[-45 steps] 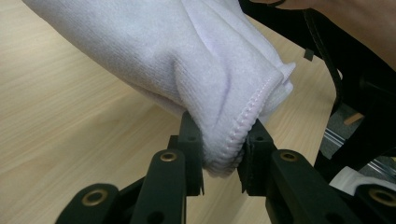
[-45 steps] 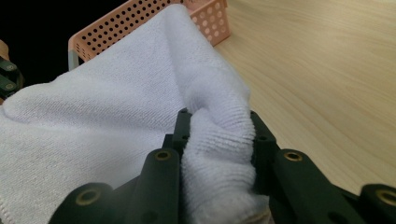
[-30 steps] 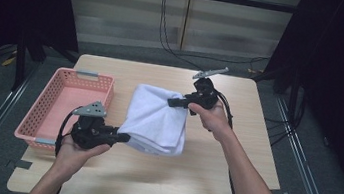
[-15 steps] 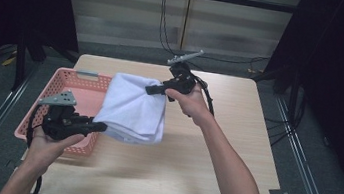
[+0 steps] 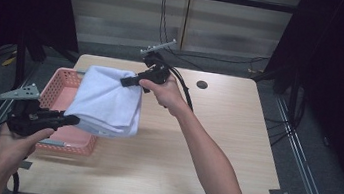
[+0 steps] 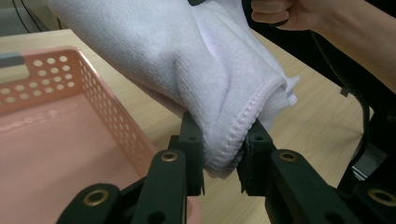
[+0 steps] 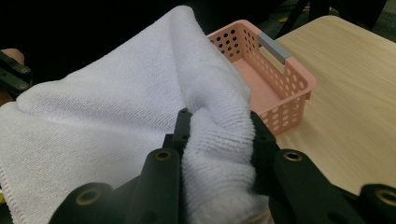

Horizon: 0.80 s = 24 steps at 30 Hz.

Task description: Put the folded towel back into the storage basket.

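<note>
Since the earlier frames both hands have carried the folded white towel point(image 5: 106, 102) left, from mid-table to hang partly over the pink perforated basket point(image 5: 60, 87).

In the high view the left gripper point(image 5: 70, 120) holds the towel's near-left corner and the right gripper point(image 5: 126, 82) its far edge, with the cloth slung between them above the wooden table point(image 5: 233, 150).

In the left gripper view the jaws are clamped on the towel's stitched hem point(image 6: 233, 140), the basket rim point(image 6: 100, 100) lying below and to the left.

In the right gripper view the jaws pinch a thick bunch of towel point(image 7: 219, 135); the basket point(image 7: 280, 84) sits beyond.

The hem grip looks shallow, so the towel could slip and drape over the rim. No readable writing seems visible, though detail is soft.
</note>
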### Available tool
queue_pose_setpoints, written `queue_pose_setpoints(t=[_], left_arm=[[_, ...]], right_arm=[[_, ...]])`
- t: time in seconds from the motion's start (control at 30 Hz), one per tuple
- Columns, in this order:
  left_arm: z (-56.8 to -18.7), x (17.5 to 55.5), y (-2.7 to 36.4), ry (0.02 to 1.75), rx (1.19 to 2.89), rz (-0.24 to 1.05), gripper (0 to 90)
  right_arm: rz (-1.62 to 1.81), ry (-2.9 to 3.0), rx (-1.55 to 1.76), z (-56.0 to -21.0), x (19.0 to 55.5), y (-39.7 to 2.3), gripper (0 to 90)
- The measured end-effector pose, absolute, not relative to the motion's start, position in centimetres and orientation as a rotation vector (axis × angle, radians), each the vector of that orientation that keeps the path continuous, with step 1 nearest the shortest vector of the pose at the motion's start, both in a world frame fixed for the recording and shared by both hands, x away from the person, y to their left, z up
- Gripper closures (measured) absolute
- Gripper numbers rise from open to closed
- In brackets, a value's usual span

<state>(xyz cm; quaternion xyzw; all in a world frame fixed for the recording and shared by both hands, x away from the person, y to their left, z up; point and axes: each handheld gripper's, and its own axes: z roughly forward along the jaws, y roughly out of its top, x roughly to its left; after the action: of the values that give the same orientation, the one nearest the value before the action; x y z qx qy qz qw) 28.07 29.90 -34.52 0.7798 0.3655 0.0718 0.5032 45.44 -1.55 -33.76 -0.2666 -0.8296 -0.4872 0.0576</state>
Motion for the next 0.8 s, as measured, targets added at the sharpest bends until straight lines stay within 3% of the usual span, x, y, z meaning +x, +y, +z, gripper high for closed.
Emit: queue_pose_setpoints(t=[0.8], left_arm=[[-34.2, 27.8, 36.7, 1.008, 1.784, 0.246, 74.9]], right_arm=[[-1.474, -2.51, -0.769, -32.4, 47.0, 5.8, 71.4]])
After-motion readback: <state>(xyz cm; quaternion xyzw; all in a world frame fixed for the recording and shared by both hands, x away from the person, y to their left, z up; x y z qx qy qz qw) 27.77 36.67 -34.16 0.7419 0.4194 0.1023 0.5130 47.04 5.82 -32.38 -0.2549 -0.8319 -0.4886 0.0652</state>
